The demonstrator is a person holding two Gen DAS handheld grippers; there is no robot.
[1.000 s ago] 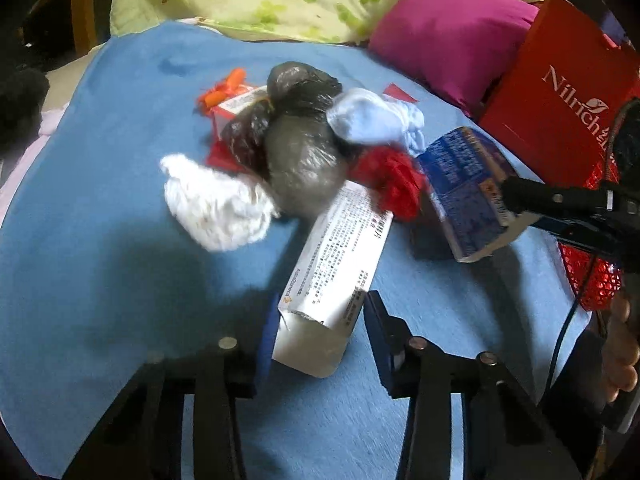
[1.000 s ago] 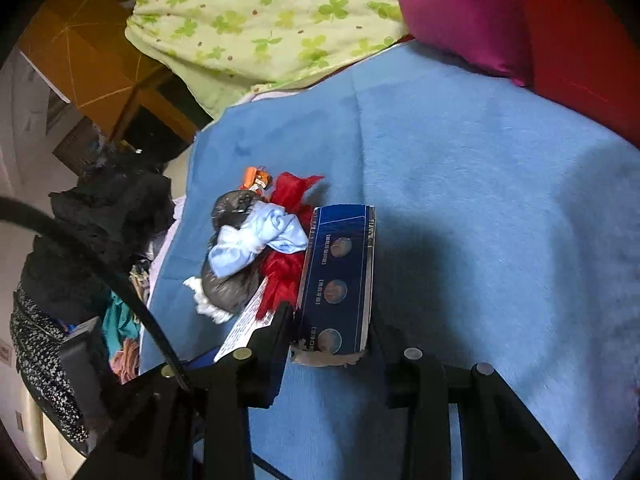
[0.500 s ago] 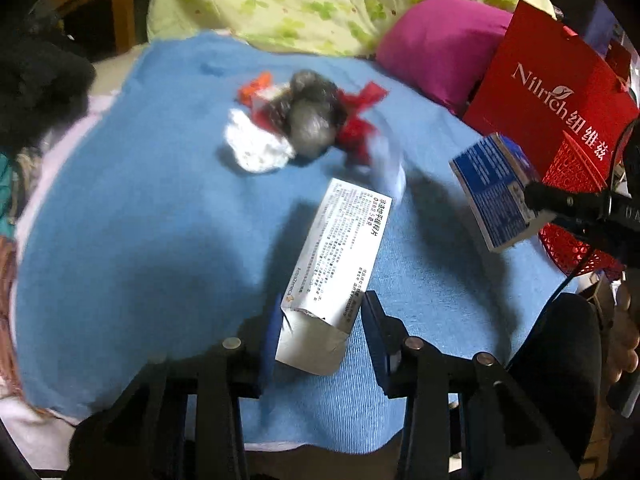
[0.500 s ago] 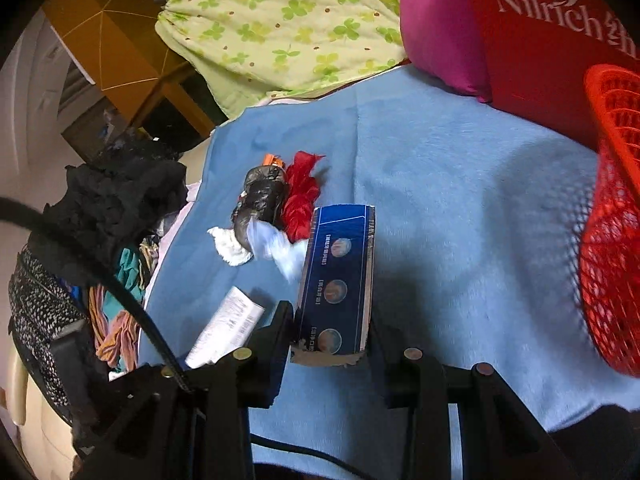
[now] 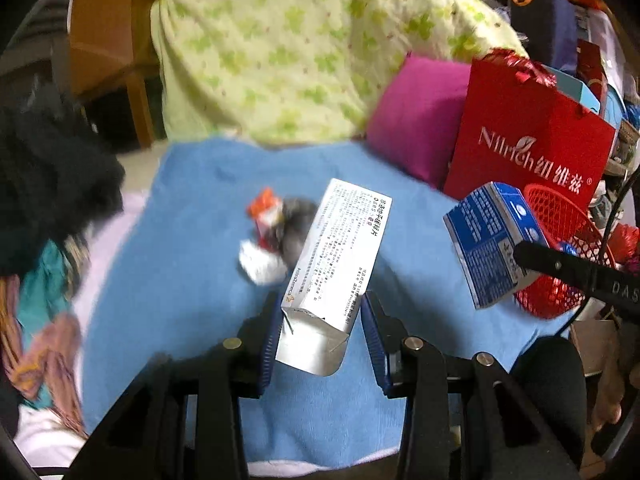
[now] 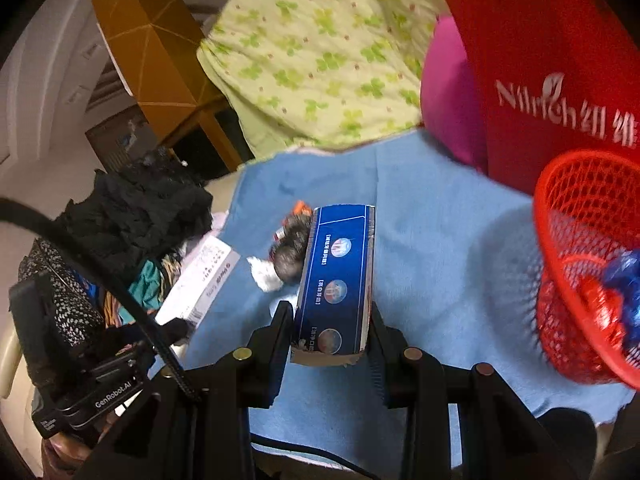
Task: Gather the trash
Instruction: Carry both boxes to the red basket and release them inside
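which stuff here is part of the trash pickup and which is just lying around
Part of the job:
- white medicine box, clamped in the left claw
- blue carton, clamped in the right claw
- trash pile on the blue blanket
- red mesh basket

Just lying about:
- red paper bag
- magenta pillow
- green-patterned quilt
- black garment

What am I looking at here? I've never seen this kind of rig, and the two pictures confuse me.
No robot: a person holds a two-finger gripper in each hand, each carrying a fisheye camera looking along its fingers. The left gripper clamps a white printed carton; the right gripper clamps a blue box. Each view also shows the other gripper's load. Below lies a blue blanket with a leftover trash pile. The red mesh basket, right, already holds some trash.
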